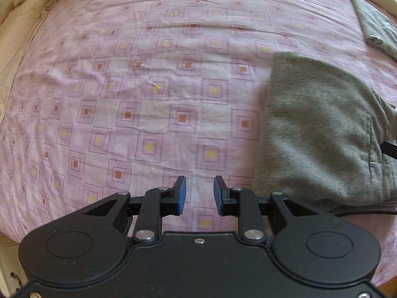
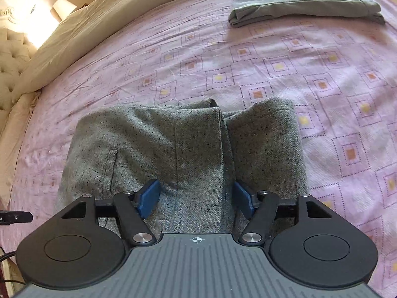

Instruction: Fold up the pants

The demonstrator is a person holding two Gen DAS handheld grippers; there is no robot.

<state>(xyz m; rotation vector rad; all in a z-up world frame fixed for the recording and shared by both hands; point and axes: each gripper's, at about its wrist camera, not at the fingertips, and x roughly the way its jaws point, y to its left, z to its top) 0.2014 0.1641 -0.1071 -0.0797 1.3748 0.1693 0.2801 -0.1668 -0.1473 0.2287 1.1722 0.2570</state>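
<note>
Right wrist view: grey speckled pants (image 2: pixel 178 149) lie folded into a thick bundle on the pink patterned bedsheet (image 2: pixel 273 57), near the bed's front edge, directly under the right gripper (image 2: pixel 196 198). Its jaws stand wide apart, blue pads either side of the raised middle layer; cloth sits between them but the pads don't look to be pressing it, so nothing is held. A seam edge and a pocket slit show on top, and two rounded fold humps at the far end. A second folded garment, olive-grey (image 2: pixel 305 0), lies well apart at the far side of the bed, with a cream duvet (image 2: pixel 82 37) bunched along the headboard side. Left wrist view: left gripper (image 1: pixel 199 196) hangs over bare sheet just beside the pants (image 1: pixel 322 129), jaws partly apart, empty. Handling guess: soft knit sweat fabric, light, limp, not fragile, mildly grippy; layers will slide and sag if lifted by one point. Best hold is probably a pinch through all layers at the near corners or along the thick folded edge, one gripper each side, avoiding only the top ply.
</note>
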